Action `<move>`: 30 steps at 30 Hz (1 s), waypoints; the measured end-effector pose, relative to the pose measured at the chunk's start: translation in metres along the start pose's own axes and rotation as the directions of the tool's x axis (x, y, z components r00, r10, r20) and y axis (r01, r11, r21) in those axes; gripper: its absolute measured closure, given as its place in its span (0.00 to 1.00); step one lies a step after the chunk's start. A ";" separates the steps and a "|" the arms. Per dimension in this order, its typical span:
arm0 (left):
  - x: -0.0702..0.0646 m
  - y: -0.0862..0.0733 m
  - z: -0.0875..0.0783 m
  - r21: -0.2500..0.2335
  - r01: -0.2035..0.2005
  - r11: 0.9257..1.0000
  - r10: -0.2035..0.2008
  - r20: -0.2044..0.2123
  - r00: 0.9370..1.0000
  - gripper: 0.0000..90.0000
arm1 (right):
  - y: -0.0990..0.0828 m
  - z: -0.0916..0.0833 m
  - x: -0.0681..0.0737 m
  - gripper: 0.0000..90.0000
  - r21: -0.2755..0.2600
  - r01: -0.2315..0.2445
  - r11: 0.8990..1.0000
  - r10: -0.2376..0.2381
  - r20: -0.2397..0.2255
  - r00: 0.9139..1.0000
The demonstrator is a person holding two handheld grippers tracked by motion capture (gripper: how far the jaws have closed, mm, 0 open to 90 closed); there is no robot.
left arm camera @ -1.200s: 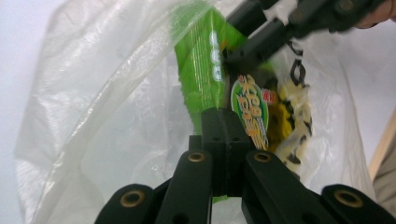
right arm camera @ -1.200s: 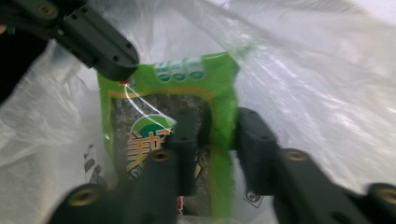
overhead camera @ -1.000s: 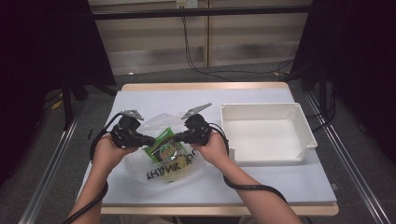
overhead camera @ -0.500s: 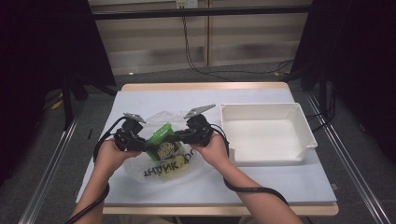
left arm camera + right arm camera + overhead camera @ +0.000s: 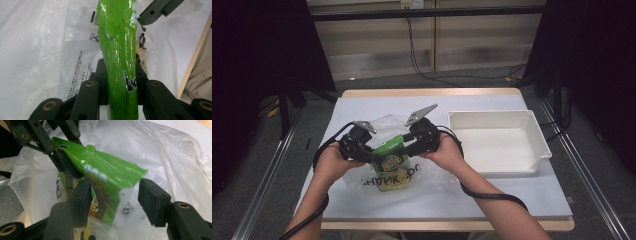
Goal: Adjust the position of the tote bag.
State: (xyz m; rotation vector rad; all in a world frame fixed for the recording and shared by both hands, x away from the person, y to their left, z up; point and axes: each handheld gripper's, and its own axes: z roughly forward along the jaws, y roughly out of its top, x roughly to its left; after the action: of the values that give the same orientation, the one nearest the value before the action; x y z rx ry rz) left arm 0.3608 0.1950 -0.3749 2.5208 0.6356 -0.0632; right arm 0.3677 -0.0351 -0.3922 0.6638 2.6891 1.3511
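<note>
Left gripper view: green snack pack [image 5: 120, 57] pinched by left gripper [image 5: 120, 82] fingers, above clear plastic bag [image 5: 37, 50] on tabletop. Right gripper [image 5: 112, 195] fingers just opening, apart, not pressing. Best: hold tight, push slowly into bag.

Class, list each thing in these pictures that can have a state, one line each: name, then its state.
Green foil snack packet: clamped in the left gripper, over the bag.
Clear printed plastic bag: crumpled on the table.
White plastic tray: upright, empty.
Right gripper: jaws just been opening, packet between them, one pad apart.
</note>
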 end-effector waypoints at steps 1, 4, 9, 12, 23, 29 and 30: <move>0.000 0.000 0.000 0.002 0.000 1.000 0.000 0.001 1.000 0.82 | 0.002 0.000 0.000 0.47 0.006 0.011 1.000 -0.011 -0.001 1.000; -0.003 -0.001 0.004 -0.045 0.063 0.997 -0.062 0.009 0.998 0.82 | 0.006 0.002 0.000 0.46 0.019 0.029 0.999 -0.029 -0.014 0.999; -0.003 0.000 0.003 -0.032 0.014 0.999 -0.014 0.008 1.000 0.82 | 0.010 0.008 -0.003 0.46 0.035 0.033 0.999 -0.031 -0.043 0.999; 0.000 0.001 0.001 0.006 -0.032 0.999 0.032 0.008 0.999 0.82 | 0.013 0.012 -0.003 0.45 0.065 0.053 0.996 -0.049 -0.056 0.997; -0.001 0.002 0.001 0.006 -0.059 0.998 0.059 0.007 0.998 0.82 | 0.021 0.011 -0.003 0.41 0.118 0.124 0.985 -0.118 -0.057 0.991; -0.001 0.004 0.002 0.008 -0.066 0.998 0.066 0.014 0.998 0.82 | 0.026 0.009 -0.002 0.42 0.132 0.159 0.978 -0.152 -0.058 0.987; -0.004 0.004 0.004 -0.021 -0.017 1.000 0.017 0.011 1.000 0.82 | 0.026 0.009 -0.002 0.42 0.135 0.160 0.978 -0.154 -0.058 0.986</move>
State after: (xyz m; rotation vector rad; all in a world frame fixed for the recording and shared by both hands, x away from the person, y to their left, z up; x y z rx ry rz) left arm 0.3593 0.1881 -0.3761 2.5037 0.6072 -0.0636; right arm 0.3809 -0.0154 -0.3785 0.4222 2.8245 1.1649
